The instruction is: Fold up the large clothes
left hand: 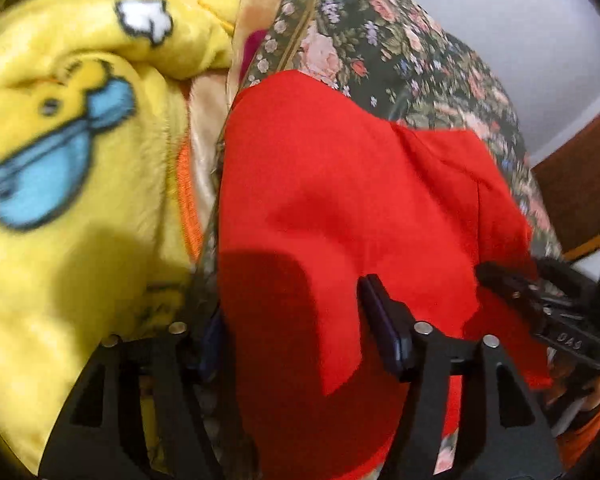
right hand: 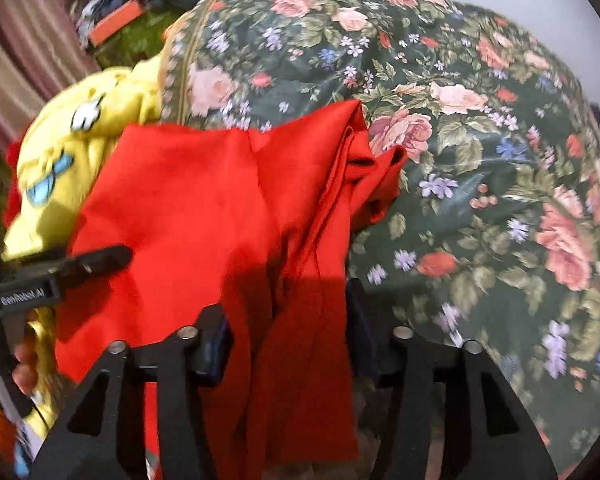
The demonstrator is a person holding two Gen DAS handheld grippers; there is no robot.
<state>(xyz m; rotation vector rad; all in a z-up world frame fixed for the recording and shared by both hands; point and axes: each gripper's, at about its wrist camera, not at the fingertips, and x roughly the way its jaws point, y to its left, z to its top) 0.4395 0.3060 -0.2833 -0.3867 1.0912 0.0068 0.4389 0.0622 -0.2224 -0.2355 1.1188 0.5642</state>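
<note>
A red garment lies folded over on a floral bedspread. Its near edge runs between the fingers of my left gripper, whose jaws stand apart without pinching it. At the right edge of that view my right gripper reaches onto the same cloth. In the right wrist view the red garment shows a bunched fold at its far right corner, and a strip of it lies loose between the parted pads of my right gripper. My left gripper comes in from the left, held by a hand.
A yellow fleece blanket with a cartoon duck lies bunched left of the red garment, also seen as the yellow blanket. The floral bedspread stretches right. A striped curtain hangs far left and wooden furniture stands at the right.
</note>
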